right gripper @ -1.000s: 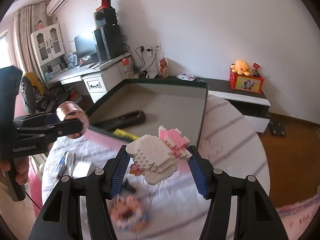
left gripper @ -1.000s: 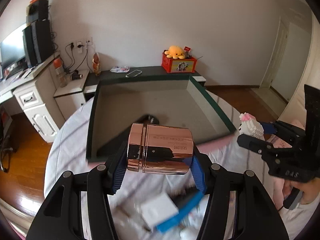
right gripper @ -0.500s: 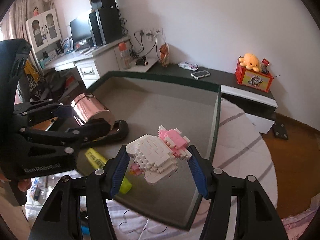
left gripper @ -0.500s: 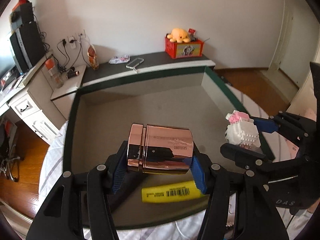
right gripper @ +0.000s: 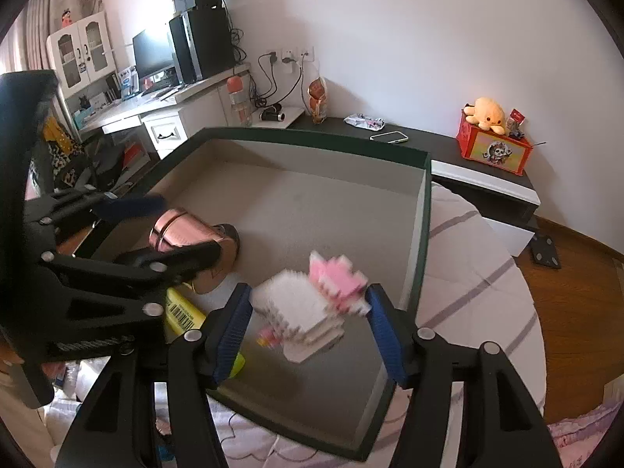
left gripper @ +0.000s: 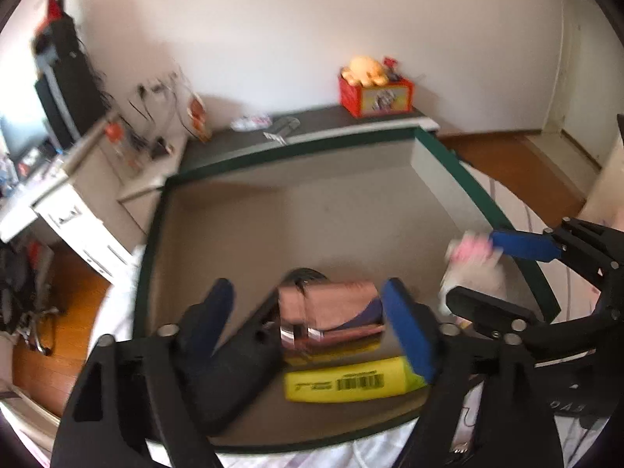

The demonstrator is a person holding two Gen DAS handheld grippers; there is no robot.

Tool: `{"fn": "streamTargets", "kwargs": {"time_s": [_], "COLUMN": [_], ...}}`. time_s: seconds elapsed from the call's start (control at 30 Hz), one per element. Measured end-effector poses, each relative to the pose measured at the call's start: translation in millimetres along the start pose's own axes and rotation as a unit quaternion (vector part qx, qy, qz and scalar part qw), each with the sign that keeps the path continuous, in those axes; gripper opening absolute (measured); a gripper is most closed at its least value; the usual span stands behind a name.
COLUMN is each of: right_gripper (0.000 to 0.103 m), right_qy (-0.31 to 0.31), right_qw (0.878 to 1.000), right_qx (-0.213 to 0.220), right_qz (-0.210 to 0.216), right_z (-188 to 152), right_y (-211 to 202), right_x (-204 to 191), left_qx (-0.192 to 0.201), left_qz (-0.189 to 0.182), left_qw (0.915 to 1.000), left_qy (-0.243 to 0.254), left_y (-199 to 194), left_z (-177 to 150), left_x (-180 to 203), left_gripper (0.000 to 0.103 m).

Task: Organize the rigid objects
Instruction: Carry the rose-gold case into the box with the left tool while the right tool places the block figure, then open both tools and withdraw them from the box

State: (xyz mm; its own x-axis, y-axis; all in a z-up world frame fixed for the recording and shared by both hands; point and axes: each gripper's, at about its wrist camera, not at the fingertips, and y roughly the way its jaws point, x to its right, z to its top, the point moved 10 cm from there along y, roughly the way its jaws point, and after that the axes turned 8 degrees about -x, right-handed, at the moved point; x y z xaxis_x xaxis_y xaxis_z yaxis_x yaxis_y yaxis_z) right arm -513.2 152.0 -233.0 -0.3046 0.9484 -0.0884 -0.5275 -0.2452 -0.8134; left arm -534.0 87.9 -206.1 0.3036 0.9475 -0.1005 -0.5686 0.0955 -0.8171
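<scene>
Shiny rose-gold metal canister, lying on its side, is seen low over the floor of the large shallow grey box with dark green rim, near the box's near-left part; blurred, so contact with the floor cannot be told. Left gripper: jaws have just been opened wide, and a clear gap is seen on the left side of the canister, so it is judged released for deposit in the box.

White and pink toy-brick figure is found between the blue pads of the right gripper, above the box's near-right part. These jaws have been opened slightly; small gaps are seen at both pads and the figure is blurred, so it is judged let go, dropping.

A yellow cylindrical tube with a barcode is lying on the box floor just nearer than the canister. A black remote-like item is partly hidden behind the canister.

Both items are carried over the box so that rigid things are gathered in one container. The box is set on a white striped bedcover.
</scene>
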Motion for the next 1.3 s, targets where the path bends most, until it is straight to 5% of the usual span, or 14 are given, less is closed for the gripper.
{"fn": "streamTargets", "kwargs": {"time_s": [0.07,0.23,0.5,0.6,1.0,1.3], "right_gripper": [0.079,0.080,0.088,0.103,0.103,0.103], "right_qy": [0.005,0.004,-0.013,-0.023,0.019,0.045], "right_qw": [1.000,0.999,0.995,0.992,0.977,0.981], "right_qx": [0.009,0.038,0.090,0.119,0.205,0.180], "right_qz": [-0.004,-0.006,-0.031,-0.044,-0.064,-0.063], "right_z": [0.6,-2.2,-24.0,-35.3,-93.2,-121.6], "right_y": [-7.5,-38.7,-98.8,-123.6,-185.6,-184.5], "right_x": [0.7,-9.5,-38.4,-51.6,-79.9,-80.1], "left_qx": [0.012,0.058,0.130,0.152,0.146,0.144], "left_qz": [0.003,0.025,0.056,0.053,0.047,0.038], "left_qw": [0.9999,0.9976,0.9887,0.9853,0.9851,0.9834], "left_qy": [-0.008,-0.026,-0.048,-0.059,-0.078,-0.103], "left_y": [-14.9,-62.5,-145.3,-169.0,-201.8,-213.2], "left_z": [-2.2,-11.3,-47.5,-65.2,-162.3,-198.5], "left_x": [-4.5,-17.4,-27.8,-30.4,-33.2,-53.0], "left_gripper": [0.088,0.103,0.103,0.103,0.103,0.103]}}
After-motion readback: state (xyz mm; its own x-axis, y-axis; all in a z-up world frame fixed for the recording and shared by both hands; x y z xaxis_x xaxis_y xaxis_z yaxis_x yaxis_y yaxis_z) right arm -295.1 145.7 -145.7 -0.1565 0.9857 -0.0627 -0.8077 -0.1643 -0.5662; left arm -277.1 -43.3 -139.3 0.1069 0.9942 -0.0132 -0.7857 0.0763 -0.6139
